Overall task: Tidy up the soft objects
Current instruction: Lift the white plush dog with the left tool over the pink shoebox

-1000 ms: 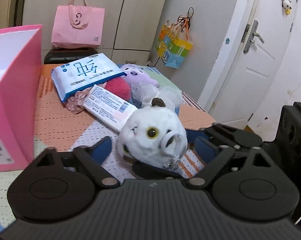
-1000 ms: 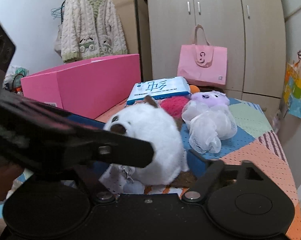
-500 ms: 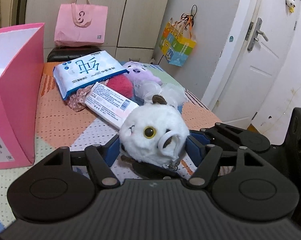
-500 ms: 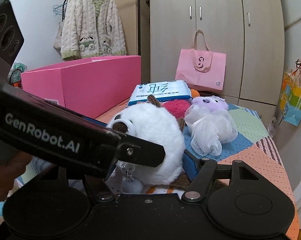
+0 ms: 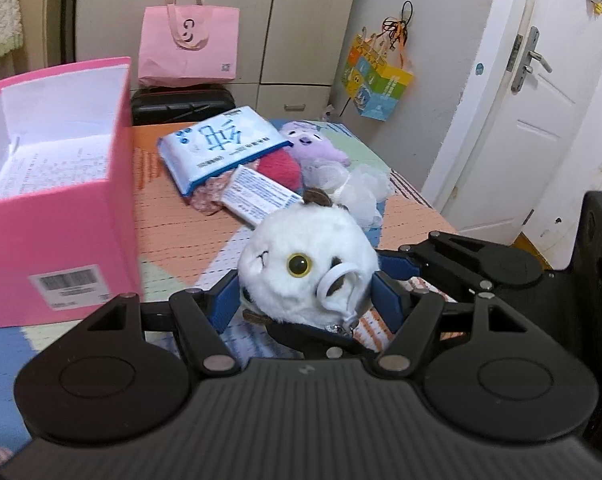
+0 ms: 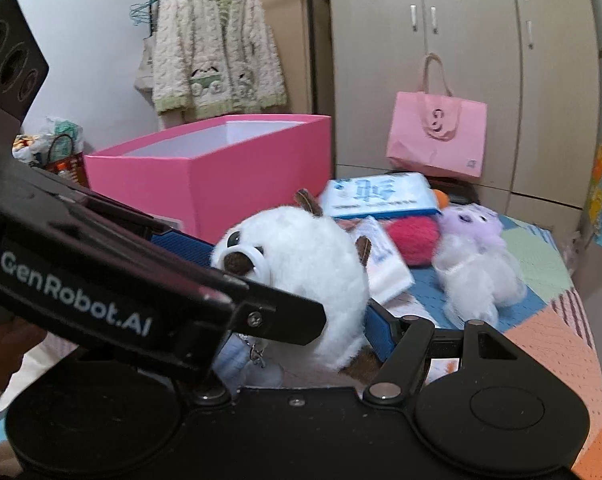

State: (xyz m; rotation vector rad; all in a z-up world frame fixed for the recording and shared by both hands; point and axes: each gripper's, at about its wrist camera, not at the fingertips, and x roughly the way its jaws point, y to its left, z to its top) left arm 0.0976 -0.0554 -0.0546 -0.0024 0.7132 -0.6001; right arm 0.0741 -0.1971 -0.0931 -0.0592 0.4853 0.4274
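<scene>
A round white plush toy [image 5: 301, 256] with a yellow eye and a plastic ring sits between the blue pads of my left gripper [image 5: 305, 296], which is shut on it and holds it above the quilted table. It also shows in the right wrist view [image 6: 313, 280], where my right gripper [image 6: 301, 320] is closed around it too, crossing under the left gripper's finger [image 6: 101, 292]. An open pink box [image 5: 53, 184] stands to the left, also in the right wrist view [image 6: 229, 176].
On the table behind lie a blue-white tissue pack [image 5: 217, 144], a small white packet [image 5: 261, 196], a red fuzzy ball [image 5: 281, 168], a purple plush [image 5: 313, 148] and a white mesh puff [image 5: 361, 188]. A pink bag [image 5: 185, 44] sits on a black case by the wardrobe.
Both grippers have closed in on the white plush and raised it. The views have risen, and the pink box's open top now shows.
</scene>
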